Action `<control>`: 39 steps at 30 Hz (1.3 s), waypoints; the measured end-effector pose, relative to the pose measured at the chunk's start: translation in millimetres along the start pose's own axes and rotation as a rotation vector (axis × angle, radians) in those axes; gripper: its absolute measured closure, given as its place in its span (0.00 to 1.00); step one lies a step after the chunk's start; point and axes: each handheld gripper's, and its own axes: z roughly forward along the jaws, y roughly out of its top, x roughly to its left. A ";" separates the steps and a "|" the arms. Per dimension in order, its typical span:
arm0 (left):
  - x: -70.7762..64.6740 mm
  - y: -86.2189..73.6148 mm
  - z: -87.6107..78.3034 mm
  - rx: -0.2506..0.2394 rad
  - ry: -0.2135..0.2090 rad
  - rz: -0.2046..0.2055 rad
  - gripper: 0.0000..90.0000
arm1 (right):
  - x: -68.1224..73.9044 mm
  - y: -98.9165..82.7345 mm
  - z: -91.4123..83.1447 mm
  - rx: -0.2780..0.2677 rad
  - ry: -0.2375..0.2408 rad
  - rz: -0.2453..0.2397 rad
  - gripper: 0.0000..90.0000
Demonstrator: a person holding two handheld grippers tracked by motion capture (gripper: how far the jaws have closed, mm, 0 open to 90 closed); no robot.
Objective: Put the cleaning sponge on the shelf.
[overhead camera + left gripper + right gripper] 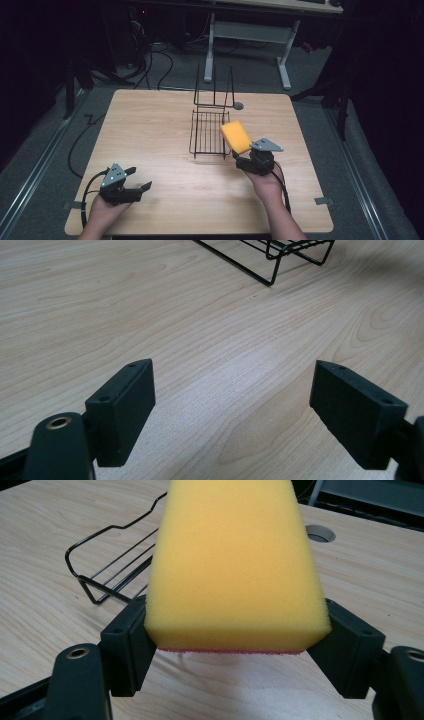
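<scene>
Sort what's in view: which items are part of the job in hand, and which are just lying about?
In the job:
- yellow foam sponge with a red underside, clamped in the right gripper
- black wire rack on the wooden table, right beside the sponge

Just there:
- left gripper, open with nothing between its jaws, idle near the table's front edge
- white-legged desk behind the table
- cables on the grey floor

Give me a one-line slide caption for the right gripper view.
Right gripper clamps a yellow sponge with a red underside above the wooden table, black wire rack just beyond.
</scene>
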 end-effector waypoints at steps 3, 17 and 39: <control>0.0 0.0 0.0 -0.003 0.000 -0.002 0.21 | 1.0 1.9 2.6 0.001 0.000 -0.001 0.29; 0.4 0.1 -0.8 -0.005 -0.006 -0.001 0.21 | 15.7 16.5 25.9 0.003 0.021 -0.007 0.29; 1.3 0.1 -1.3 -0.013 -0.008 -0.007 0.21 | 25.1 32.9 57.0 0.011 0.021 0.016 0.29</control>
